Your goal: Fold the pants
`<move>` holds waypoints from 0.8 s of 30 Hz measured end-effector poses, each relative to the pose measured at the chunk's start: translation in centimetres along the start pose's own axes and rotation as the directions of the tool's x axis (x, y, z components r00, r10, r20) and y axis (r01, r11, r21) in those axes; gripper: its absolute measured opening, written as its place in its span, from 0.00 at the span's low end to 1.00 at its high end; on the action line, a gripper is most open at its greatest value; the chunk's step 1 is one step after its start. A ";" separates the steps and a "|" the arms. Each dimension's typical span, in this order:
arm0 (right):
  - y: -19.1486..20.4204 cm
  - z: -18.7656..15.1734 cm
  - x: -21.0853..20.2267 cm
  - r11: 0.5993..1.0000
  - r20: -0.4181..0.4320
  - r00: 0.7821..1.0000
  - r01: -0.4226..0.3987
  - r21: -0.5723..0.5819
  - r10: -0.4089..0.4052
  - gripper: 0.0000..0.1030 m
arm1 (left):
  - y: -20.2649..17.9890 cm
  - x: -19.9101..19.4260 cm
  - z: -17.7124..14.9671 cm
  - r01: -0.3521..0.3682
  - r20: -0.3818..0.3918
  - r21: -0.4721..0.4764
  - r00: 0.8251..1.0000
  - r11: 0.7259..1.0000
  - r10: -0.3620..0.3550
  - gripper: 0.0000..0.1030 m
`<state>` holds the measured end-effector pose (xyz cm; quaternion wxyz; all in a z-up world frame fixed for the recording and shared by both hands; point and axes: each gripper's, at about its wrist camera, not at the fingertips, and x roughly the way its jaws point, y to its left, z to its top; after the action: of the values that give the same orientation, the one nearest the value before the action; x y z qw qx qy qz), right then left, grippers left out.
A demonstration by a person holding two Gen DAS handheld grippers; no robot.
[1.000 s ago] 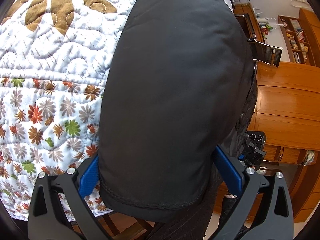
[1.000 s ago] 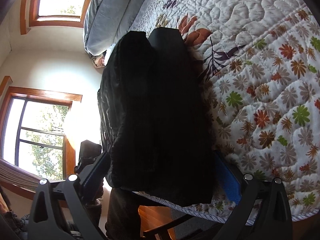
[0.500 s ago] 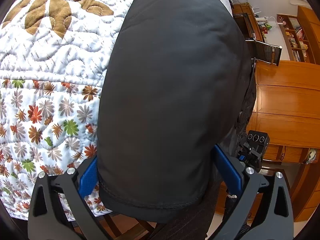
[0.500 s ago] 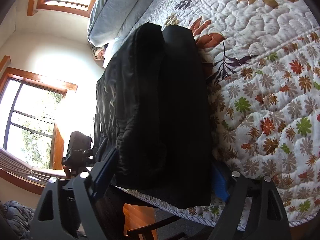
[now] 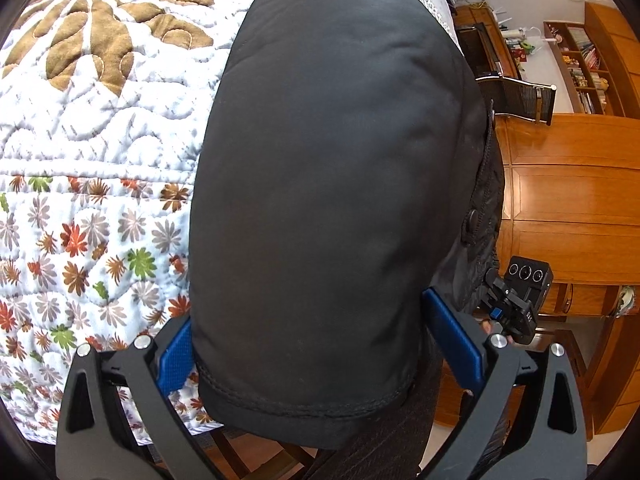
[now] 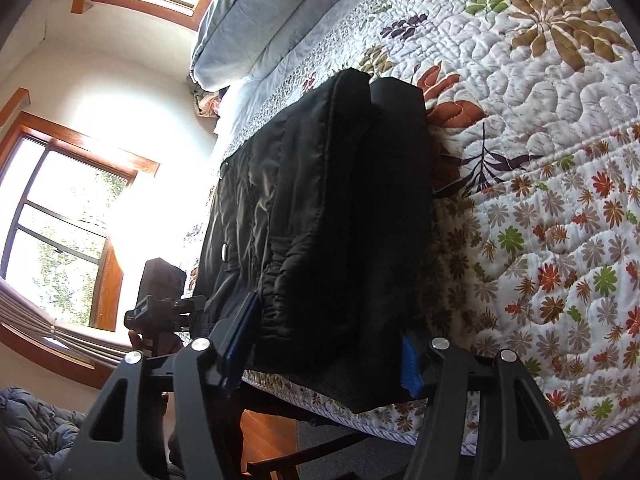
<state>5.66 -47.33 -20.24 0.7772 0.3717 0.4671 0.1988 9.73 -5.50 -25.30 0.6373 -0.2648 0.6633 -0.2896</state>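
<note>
Black padded pants (image 5: pixel 328 184) lie folded on a floral quilt (image 5: pixel 80 168) at the bed's near edge. They also show in the right wrist view (image 6: pixel 344 216) as a thick stack of layers. My left gripper (image 5: pixel 316 344) is wide open, its blue pads (image 5: pixel 176 348) on either side of the hem end. My right gripper (image 6: pixel 328 344) straddles the other end of the stack, its jaws closing in on the cloth, blue pads (image 6: pixel 410 364) near it. Each gripper shows in the other's view, the right one in the left wrist view (image 5: pixel 520 300) and the left one in the right wrist view (image 6: pixel 160 296).
The quilt (image 6: pixel 540 160) covers the bed, with pillows (image 6: pixel 256 20) at its head. Windows (image 6: pixel 60 224) are on the wall beyond. A wooden floor (image 5: pixel 568 200), a chair (image 5: pixel 520 96) and bookshelves (image 5: pixel 580 68) lie off the bed's side.
The right gripper's jaws have narrowed around the pants stack and the view has tilted toward the pillows. The left gripper has shifted only slightly and stays open.
</note>
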 end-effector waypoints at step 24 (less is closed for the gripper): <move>3.4 5.6 5.3 0.996 -0.012 0.998 -0.066 -0.055 0.066 0.59 | 5.2 -3.4 3.8 0.133 0.039 -0.102 0.991 0.986 -0.130 0.67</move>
<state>13.27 -43.82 -19.12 0.7779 0.3641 0.4529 0.2393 13.77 0.43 -26.77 0.6126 -0.3456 0.6482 -0.2916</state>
